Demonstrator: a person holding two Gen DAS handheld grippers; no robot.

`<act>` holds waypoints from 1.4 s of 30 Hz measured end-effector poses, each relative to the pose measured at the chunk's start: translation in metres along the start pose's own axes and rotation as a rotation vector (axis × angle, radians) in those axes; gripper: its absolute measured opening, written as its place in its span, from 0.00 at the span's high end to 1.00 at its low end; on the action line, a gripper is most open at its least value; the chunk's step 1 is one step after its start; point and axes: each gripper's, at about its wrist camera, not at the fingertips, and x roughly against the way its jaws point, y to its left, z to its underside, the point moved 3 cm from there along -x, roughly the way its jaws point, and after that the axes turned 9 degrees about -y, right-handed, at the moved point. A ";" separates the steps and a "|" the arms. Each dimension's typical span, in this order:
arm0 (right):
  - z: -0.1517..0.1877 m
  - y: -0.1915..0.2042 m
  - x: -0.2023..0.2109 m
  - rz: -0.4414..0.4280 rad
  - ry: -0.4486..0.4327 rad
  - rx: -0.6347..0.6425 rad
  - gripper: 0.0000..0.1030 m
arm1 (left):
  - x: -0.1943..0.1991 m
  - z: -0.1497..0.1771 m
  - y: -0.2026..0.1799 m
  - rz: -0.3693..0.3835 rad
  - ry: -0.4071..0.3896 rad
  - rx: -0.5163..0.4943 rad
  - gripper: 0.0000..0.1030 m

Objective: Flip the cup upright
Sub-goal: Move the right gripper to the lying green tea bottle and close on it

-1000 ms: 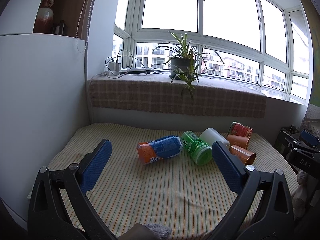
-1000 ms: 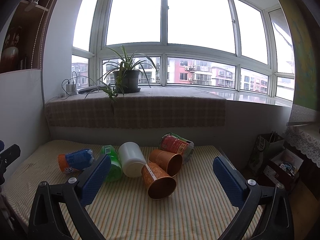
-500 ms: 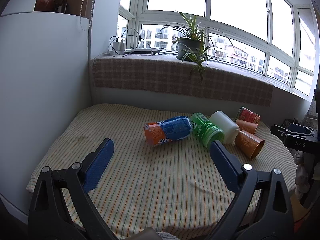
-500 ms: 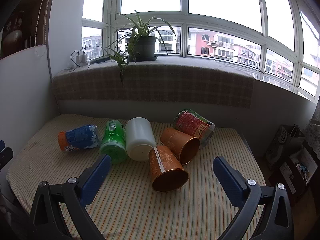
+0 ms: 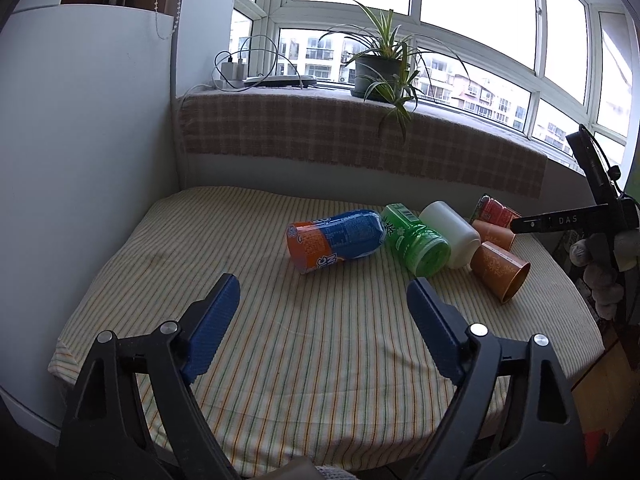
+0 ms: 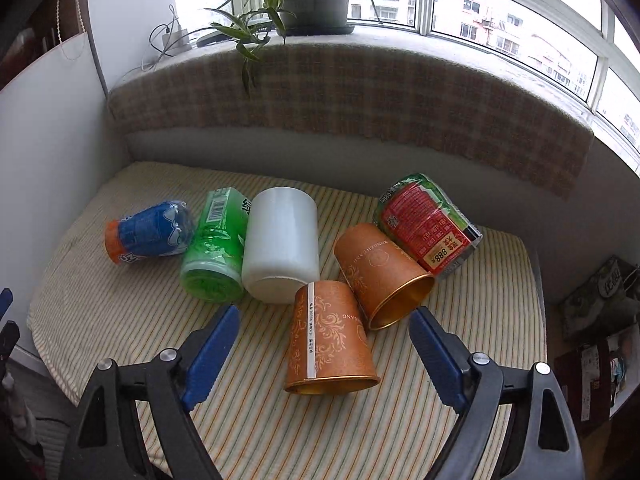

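Note:
Several cups lie on their sides on a striped tablecloth [image 6: 280, 432]. An orange patterned cup [image 6: 328, 340] lies nearest, its mouth toward me, between the open jaws of my right gripper [image 6: 324, 320], which hovers just above it. A second orange cup [image 6: 380, 272] lies behind it. A white cup [image 6: 282, 248], a green cup [image 6: 214, 250], a blue-orange cup [image 6: 148, 232] and a red cup [image 6: 426, 226] lie around. My left gripper [image 5: 322, 292] is open and empty, short of the blue-orange cup [image 5: 336, 240].
A checked cloth covers the window ledge [image 6: 360, 96] behind the table, with a potted plant [image 6: 312, 0] and chargers [image 5: 232, 72]. A white cabinet wall [image 5: 80, 160] stands on the left. Boxes and clutter [image 6: 596, 320] sit on the floor at the right.
Both grippers have moved forward and tilted down toward the table. The right gripper has come close over the nearest orange cup. The cups have not moved.

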 end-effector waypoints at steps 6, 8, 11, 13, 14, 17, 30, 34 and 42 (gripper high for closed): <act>-0.030 0.033 -0.027 -0.144 0.066 -0.018 0.20 | -0.002 0.002 0.006 -0.004 0.010 0.008 0.17; -0.038 0.045 -0.042 -0.180 0.103 -0.023 0.24 | -0.002 0.002 0.009 -0.005 0.013 0.013 0.17; -0.048 0.061 -0.065 -0.225 0.143 -0.013 0.27 | -0.003 0.003 0.014 -0.009 0.021 0.023 0.17; -0.052 0.073 -0.079 -0.231 0.178 -0.012 0.30 | -0.003 0.004 0.018 -0.014 0.024 0.030 0.17; -0.053 0.078 -0.085 -0.231 0.194 -0.010 0.31 | -0.004 0.004 0.020 -0.017 0.024 0.034 0.17; -0.056 0.090 -0.101 -0.212 0.235 0.008 0.36 | -0.004 0.004 0.028 -0.024 0.026 0.049 0.17; -0.045 0.098 -0.143 -0.144 0.312 0.071 0.43 | -0.004 0.007 0.040 -0.032 0.031 0.070 0.17; -0.038 0.097 -0.153 -0.114 0.321 0.091 0.42 | -0.004 0.006 0.039 -0.029 0.029 0.067 0.17; -0.036 0.101 -0.160 -0.090 0.325 0.096 0.44 | -0.004 0.006 0.036 -0.027 0.040 0.071 0.17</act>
